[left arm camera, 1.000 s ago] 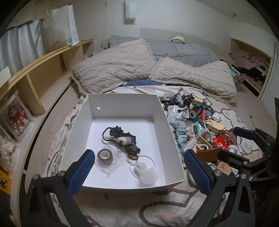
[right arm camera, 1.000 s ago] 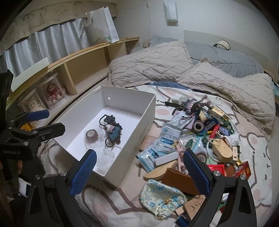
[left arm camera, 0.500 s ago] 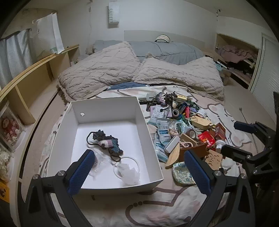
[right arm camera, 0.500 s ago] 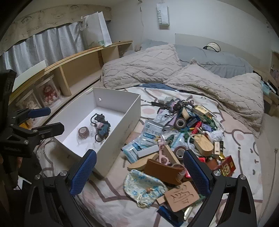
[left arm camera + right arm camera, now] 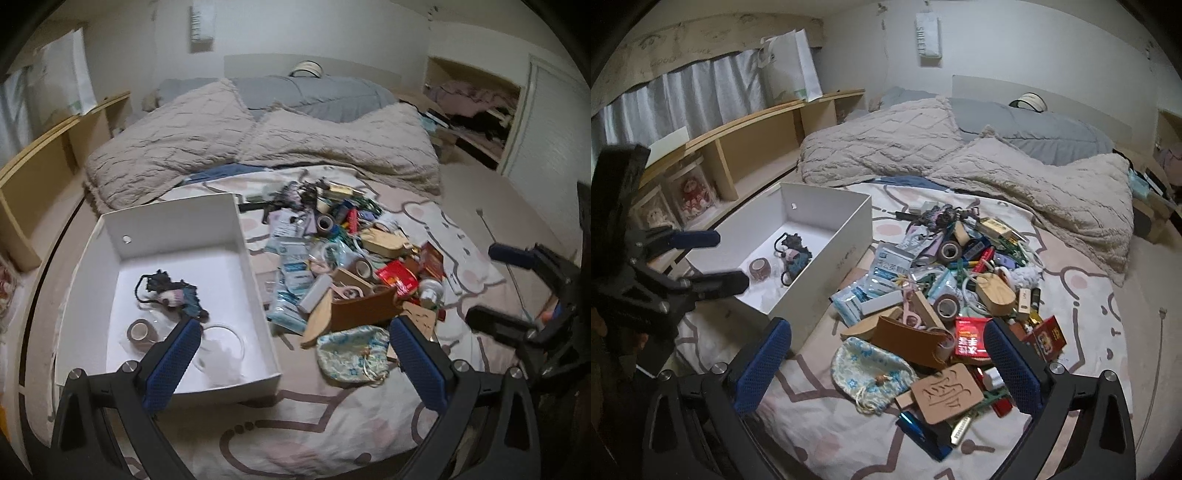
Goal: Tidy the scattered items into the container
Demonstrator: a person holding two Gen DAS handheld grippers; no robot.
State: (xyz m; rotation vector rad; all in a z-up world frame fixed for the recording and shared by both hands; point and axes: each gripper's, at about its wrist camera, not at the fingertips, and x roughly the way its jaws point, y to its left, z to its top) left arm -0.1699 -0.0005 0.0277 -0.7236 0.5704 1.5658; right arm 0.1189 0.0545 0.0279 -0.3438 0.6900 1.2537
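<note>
Left gripper [image 5: 291,339] back; white box [image 5: 258,295] part-filled

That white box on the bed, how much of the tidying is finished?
Barely begun. The white box holds only a tape roll, a dark knitted charm and some clear plastic. Neither the left gripper nor the right gripper holds anything. The whole pile remains on the bedspread.

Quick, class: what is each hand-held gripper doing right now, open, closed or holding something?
Left hand-held gripper: open, holding nothing.
Right hand-held gripper: open, holding nothing.
</note>
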